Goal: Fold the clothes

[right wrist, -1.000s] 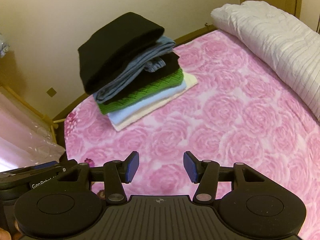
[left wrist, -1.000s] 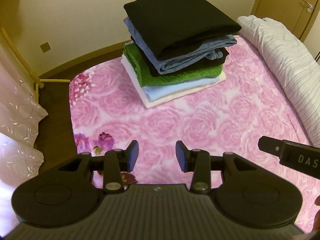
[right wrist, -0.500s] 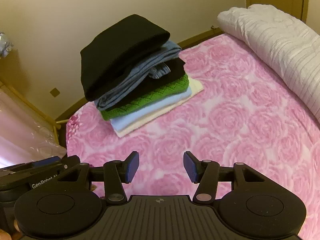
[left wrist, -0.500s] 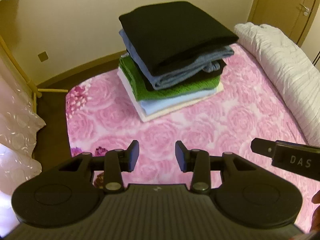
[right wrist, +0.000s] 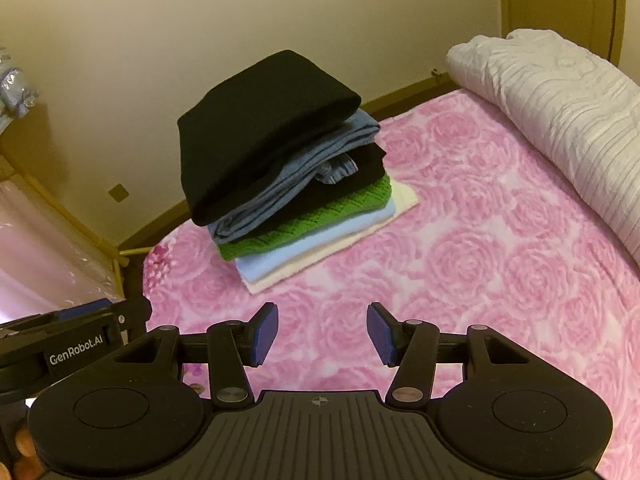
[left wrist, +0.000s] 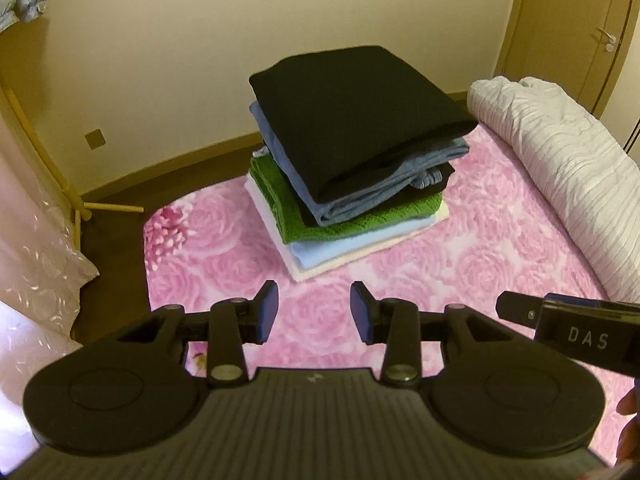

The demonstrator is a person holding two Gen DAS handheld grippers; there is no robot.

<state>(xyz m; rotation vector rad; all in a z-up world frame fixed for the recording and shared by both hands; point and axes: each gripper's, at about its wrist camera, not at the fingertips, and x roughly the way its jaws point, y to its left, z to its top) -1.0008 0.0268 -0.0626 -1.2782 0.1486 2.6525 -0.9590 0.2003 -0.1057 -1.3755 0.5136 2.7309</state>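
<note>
Left wrist view — right gripper mostly cropped.

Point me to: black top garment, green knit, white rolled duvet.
black top garment (left wrist: 360,116): left wrist view, on its flat top face
green knit (right wrist: 320,216): right wrist view, on its front folded edge
white rolled duvet (right wrist: 560,108): right wrist view, on its ribbed upper surface
</note>
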